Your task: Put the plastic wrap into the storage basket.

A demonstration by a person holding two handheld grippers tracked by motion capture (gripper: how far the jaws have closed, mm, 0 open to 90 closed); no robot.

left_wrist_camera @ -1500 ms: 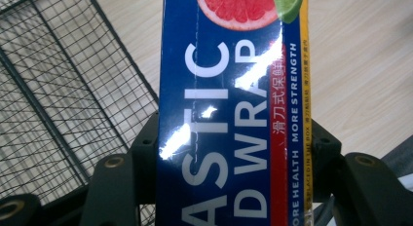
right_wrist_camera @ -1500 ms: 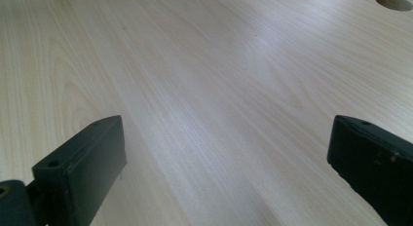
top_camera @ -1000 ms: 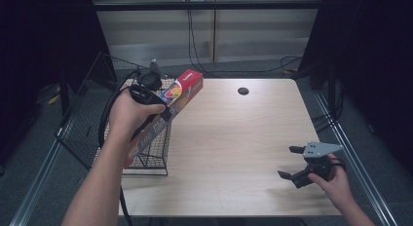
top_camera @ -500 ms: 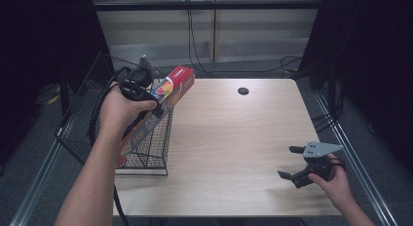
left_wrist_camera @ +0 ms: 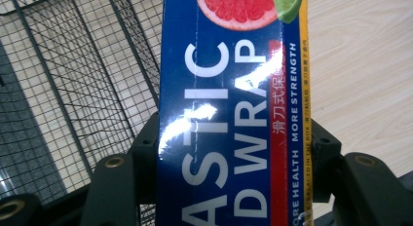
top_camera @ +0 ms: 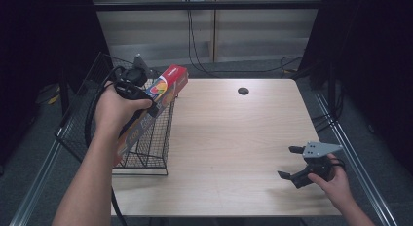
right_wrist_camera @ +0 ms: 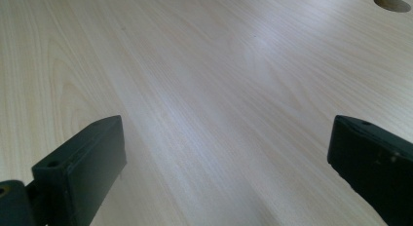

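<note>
Over the wire basket (top_camera: 146,138) at the table's (top_camera: 234,138) nine o'clock edge, the left gripper (top_camera: 139,92) pinched a plastic-wrap box (top_camera: 156,97), tilted with its red end toward one o'clock. At five o'clock the right gripper (top_camera: 294,162) hovered above bare wood, jaws spread wide and holding nothing.

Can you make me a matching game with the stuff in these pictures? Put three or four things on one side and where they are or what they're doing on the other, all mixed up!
Things:
1. plastic wrap box
2. wire basket
3. right gripper
4. round hole

States:
A. open, low over the near right part of the table
B. clamped in the left gripper, tilted over the basket
C. in the tabletop near its far edge
D. standing at the table's left edge

Pairs: 1-B, 2-D, 3-A, 4-C
</note>
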